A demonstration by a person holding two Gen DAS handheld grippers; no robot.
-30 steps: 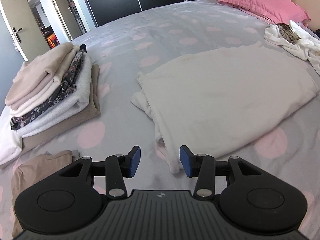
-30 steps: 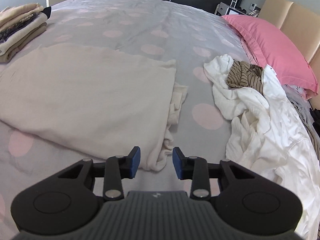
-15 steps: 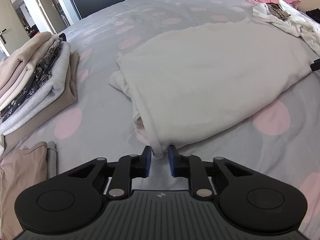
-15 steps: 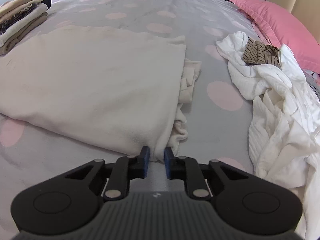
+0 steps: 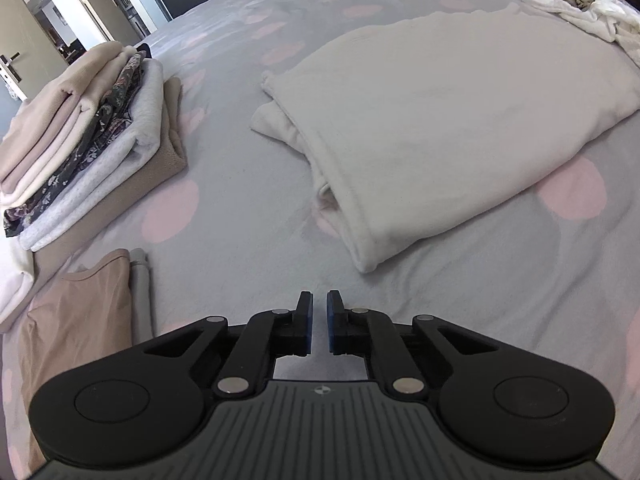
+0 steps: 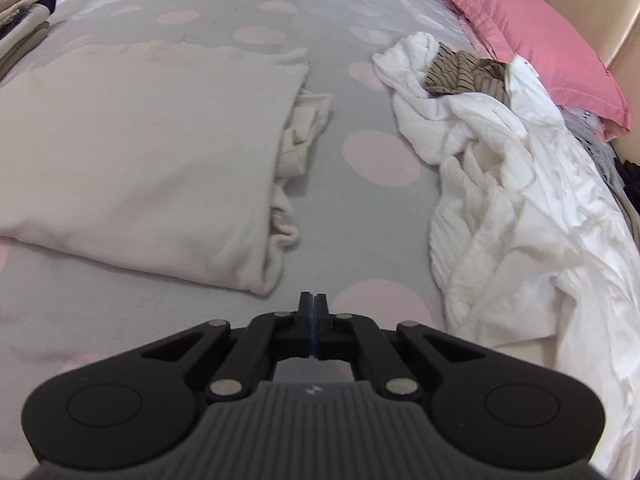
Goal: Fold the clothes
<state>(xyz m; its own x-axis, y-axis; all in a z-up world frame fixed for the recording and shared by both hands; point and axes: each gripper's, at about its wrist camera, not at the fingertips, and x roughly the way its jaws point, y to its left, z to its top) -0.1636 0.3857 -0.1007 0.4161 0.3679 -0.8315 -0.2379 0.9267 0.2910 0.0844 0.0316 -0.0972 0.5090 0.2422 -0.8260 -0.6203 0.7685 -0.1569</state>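
The cream garment (image 5: 432, 120) lies flat on the grey spotted bedspread (image 5: 248, 184), folded over into a wide rectangle, with loose ends poking out along its side edges. In the left wrist view it fills the 12 to 2 o'clock area; in the right wrist view it fills 9 to 11 o'clock.

The left gripper (image 5: 319, 322) holds nothing; its jaws stand nearly together with a narrow gap, just short of the garment's near corner. The right gripper (image 6: 314, 320) has its jaws pressed together on nothing, beside the other near corner.

A stack of folded clothes (image 5: 88, 136) sits at 10 o'clock in the left view. A heap of unfolded white laundry (image 6: 500, 184) lies at 2 o'clock in the right view, below a pink pillow (image 6: 532, 36).

Risks:
- Jaws this close cannot admit the thick layered corner; they would push it and rumple the fold.
- Gripping only the top layer would peel the fold apart.
- The protruding ends may drag out further.
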